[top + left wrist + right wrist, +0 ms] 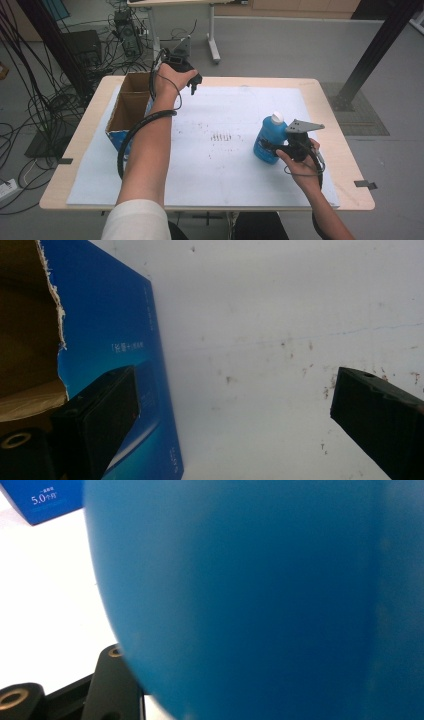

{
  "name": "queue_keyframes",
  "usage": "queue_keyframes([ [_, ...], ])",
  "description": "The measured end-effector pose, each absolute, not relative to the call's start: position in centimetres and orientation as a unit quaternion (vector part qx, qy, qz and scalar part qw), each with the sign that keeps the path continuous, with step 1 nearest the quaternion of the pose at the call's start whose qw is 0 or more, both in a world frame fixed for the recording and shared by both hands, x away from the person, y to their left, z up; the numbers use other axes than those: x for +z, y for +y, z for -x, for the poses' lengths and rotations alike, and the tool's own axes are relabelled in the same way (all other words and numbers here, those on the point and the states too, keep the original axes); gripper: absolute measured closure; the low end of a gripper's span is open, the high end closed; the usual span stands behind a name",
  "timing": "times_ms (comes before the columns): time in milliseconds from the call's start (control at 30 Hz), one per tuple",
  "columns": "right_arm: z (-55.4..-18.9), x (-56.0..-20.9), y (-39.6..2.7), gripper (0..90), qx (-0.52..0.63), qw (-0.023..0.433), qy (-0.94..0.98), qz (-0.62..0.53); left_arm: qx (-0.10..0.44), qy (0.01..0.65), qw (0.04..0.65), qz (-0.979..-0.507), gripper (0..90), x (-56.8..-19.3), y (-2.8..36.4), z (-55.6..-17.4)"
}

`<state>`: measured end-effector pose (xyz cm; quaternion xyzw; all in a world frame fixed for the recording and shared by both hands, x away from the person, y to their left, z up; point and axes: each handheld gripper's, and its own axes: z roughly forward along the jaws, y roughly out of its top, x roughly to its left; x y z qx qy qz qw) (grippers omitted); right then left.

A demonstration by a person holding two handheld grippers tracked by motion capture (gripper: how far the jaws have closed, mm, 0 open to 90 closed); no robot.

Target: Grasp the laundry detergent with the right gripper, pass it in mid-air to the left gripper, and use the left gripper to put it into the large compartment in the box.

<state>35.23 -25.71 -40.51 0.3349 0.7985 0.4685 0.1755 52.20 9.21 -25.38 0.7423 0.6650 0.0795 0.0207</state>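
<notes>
A blue plastic bottle (269, 140) with a white cap stands upright on the right side of the white sheet (225, 165). My right gripper (274, 147) is shut on its lower body from the right. In the right gripper view the bottle (260, 600) is pressed close, and one of the fingers (114, 685) shows at its lower left. My left gripper (195, 86) hovers at the far side of the table beside the open cardboard box (131, 100). Its jaws (234, 382) stand wide open over the stained sheet with nothing between them. The box's blue wall (115, 330) lies beside the left jaw.
The box with brown insides and blue outer walls (42, 497) sits at the table's left. The wooden table rim (75, 145) frames the sheet. Cables (45, 105) crowd the floor at left. A desk leg (214, 45) and a black post (375, 50) stand beyond.
</notes>
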Motion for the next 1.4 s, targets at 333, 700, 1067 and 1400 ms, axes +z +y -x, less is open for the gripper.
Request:
queue_keyframes([
  [333,-35.21,-40.49,-25.68,41.9,0.467,0.177,0.799,-0.335,0.080,0.665,0.021,-0.743,6.0,-25.22,9.22,-52.11],
  [700,-35.22,-40.52,-25.69,41.9,0.467,0.178,0.799,-0.335,0.083,0.666,0.021,-0.741,6.0,-25.06,9.31,-51.99],
  [1067,-35.24,-40.54,-25.72,41.8,0.468,0.176,0.798,-0.335,0.083,0.663,0.022,-0.743,6.0,-24.86,9.17,-51.97],
  [1400,-35.19,-40.60,-25.73,42.0,0.471,0.177,0.796,-0.336,0.085,0.663,0.022,-0.743,6.0,-24.78,9.15,-51.92],
])
